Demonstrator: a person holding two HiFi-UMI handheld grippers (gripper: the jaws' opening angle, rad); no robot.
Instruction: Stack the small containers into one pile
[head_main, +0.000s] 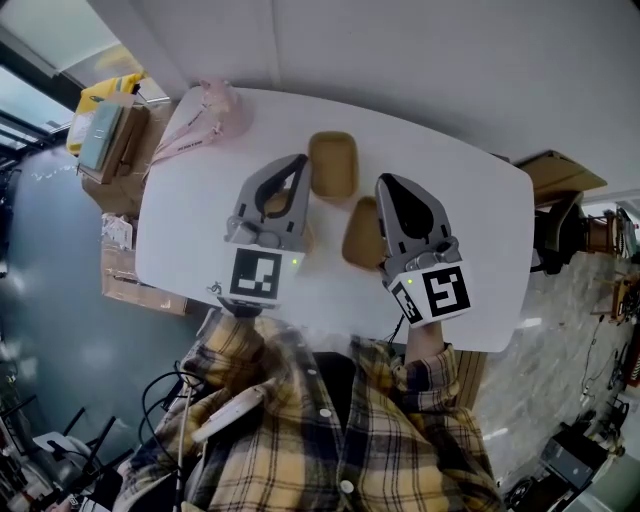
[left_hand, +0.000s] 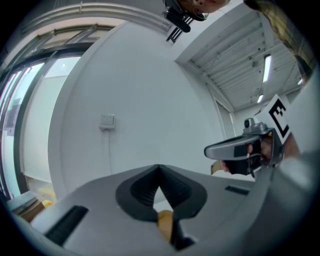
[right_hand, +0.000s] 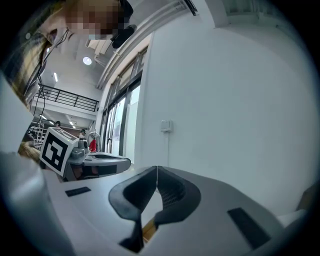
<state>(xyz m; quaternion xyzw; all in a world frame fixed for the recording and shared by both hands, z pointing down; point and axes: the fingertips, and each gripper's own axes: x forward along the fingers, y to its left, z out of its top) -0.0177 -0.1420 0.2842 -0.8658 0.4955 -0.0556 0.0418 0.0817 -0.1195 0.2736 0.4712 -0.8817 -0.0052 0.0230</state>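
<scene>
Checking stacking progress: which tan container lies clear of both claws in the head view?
The farthest tan container; the other two are partly hidden behind the left claw and right claw.

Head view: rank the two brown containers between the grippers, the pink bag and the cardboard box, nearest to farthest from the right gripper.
From the right gripper:
1. Near container, beside its left.
2. Far container, toward the table's far edge.
3. Pink bag, table's far left corner.
4. Cardboard box, off the table's left.
</scene>
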